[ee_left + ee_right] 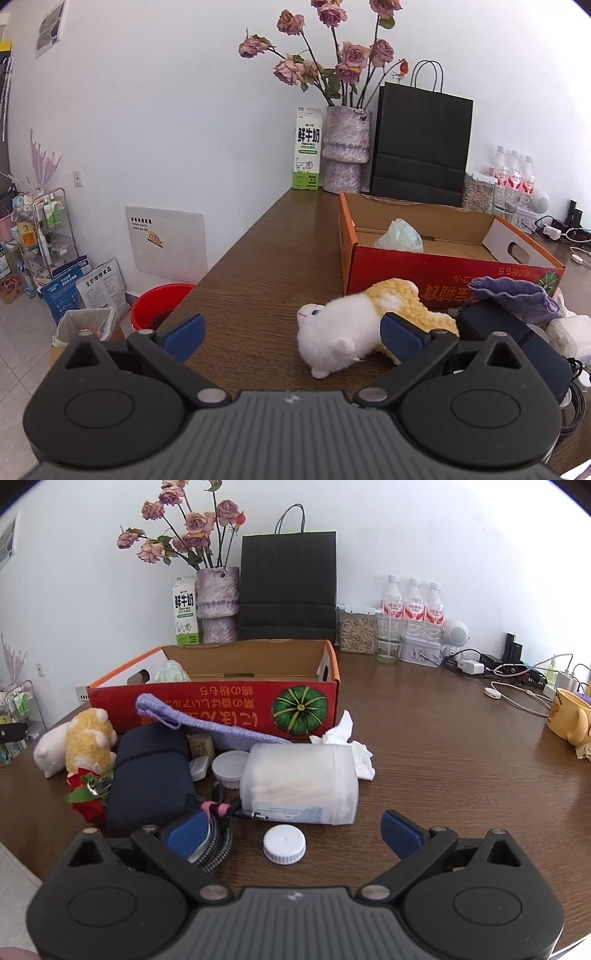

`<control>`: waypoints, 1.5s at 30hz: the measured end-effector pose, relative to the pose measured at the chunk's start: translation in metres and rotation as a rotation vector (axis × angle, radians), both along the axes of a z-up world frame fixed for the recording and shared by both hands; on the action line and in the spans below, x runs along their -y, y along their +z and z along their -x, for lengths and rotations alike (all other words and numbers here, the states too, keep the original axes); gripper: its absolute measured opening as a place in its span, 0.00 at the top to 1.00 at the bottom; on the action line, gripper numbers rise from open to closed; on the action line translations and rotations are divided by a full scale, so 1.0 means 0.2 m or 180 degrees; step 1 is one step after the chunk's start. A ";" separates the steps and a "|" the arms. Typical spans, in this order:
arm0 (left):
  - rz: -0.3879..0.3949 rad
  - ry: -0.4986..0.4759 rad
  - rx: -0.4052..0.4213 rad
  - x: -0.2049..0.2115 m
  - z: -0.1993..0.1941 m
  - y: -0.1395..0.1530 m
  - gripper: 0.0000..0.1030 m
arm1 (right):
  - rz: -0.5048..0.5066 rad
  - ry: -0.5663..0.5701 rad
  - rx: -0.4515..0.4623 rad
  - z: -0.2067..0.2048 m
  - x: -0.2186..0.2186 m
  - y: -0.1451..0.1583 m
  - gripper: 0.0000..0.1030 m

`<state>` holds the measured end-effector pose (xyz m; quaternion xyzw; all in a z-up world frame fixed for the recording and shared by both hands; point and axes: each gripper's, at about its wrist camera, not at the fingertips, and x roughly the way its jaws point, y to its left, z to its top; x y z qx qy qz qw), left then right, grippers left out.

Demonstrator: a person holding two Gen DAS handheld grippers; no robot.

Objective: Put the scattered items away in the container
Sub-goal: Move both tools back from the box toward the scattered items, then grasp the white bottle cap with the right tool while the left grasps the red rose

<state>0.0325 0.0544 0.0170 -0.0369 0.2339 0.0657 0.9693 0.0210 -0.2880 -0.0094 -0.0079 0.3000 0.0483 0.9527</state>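
From my left gripper's [291,334] camera, I see its blue fingers spread wide with nothing between them. A white and yellow plush toy [364,325] lies on the brown surface [258,266], just past the right finger. Behind the toy stands the red cardboard box [424,271]. A pale crumpled thing [400,230] sits inside it. A purple knit pouch [513,295] and a dark blue case [509,332] lie at the right, near the box front.

From my right gripper's [291,834] camera, the blue fingers are also spread wide and pinch nothing. A white bottle cap [284,843] lies on the surface between them. Just past it, a frosted plastic jar [301,784] lies on its side. A crumpled white tissue [347,742] sits behind the jar. A braided cable [218,845] lies by the left finger. The pile sits in front of the box, not in it. A yellow mug [570,718] stands well apart at the far right.
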 end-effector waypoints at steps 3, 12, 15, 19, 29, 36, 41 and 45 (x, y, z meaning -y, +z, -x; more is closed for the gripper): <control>0.0000 -0.0176 -0.0023 0.06 0.02 0.00 0.00 | -0.0031 -0.0063 -0.0048 0.00 0.04 -0.02 0.08; -0.0020 -0.0782 -0.0150 0.33 0.01 -0.05 0.00 | -0.0130 0.0028 -0.0118 -0.02 0.04 -0.08 0.20; -0.0030 -0.0845 -0.0207 0.38 -0.01 -0.08 0.00 | -0.0129 0.0087 -0.0117 -0.03 0.03 -0.09 0.23; 0.0006 -0.0867 -0.0259 0.42 -0.02 -0.10 0.00 | -0.0096 0.0148 -0.0094 -0.04 0.04 -0.09 0.29; 0.0020 -0.0871 -0.0402 0.51 -0.06 -0.14 0.06 | -0.0057 0.0292 -0.0096 -0.06 0.06 -0.13 0.48; 0.0166 -0.0905 -0.0565 0.51 -0.08 -0.18 0.66 | -0.0036 0.0403 -0.0049 -0.05 0.05 -0.13 0.68; 0.0177 -0.0868 -0.0519 0.49 -0.05 -0.17 0.68 | -0.0046 0.0459 -0.0001 -0.02 0.04 -0.12 0.74; 0.0150 -0.0842 -0.0513 0.48 -0.03 -0.16 0.69 | -0.0038 0.0438 0.0042 0.00 0.04 -0.10 0.74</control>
